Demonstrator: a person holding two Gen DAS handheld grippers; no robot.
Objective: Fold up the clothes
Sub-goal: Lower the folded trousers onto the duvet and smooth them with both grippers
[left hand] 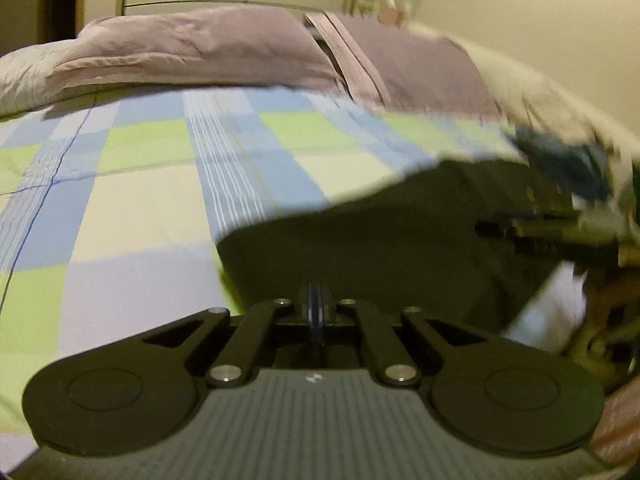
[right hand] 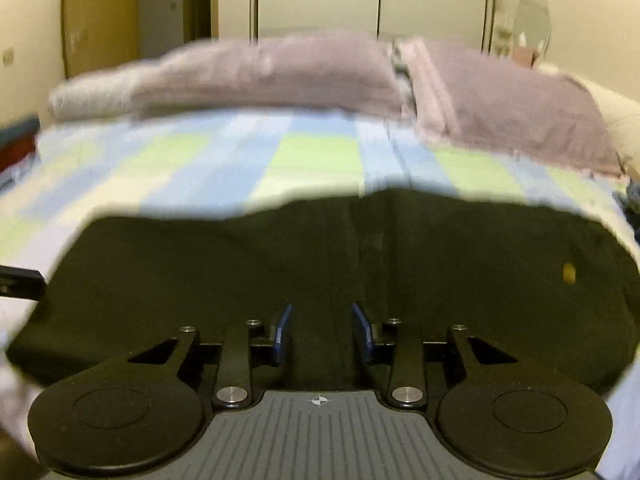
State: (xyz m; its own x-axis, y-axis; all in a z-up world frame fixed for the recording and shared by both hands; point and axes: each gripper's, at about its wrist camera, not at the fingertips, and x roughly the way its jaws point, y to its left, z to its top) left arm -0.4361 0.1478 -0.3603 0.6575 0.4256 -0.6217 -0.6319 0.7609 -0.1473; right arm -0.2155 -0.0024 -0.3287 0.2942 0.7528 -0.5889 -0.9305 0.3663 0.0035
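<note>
A dark garment (left hand: 380,240) lies spread on the checked bed sheet (left hand: 140,200). In the left wrist view my left gripper (left hand: 314,294) is shut, and its blue pads meet on the garment's near edge. In the right wrist view the same dark garment (right hand: 320,248) fills the foreground. My right gripper (right hand: 321,314) is open over it, its blue pads (right hand: 282,332) standing apart with the cloth running under and between them, not pinched. At the right of the left wrist view the other gripper's body (left hand: 560,224) shows blurred, with a hand behind it.
Two purple pillows (right hand: 280,72) (right hand: 512,100) and a pale folded blanket (right hand: 88,96) lie at the head of the bed. Wardrobe doors (right hand: 320,0) stand behind. The checked sheet (right hand: 200,160) runs between the garment and the pillows. A bluish bundle (left hand: 568,160) sits at the right.
</note>
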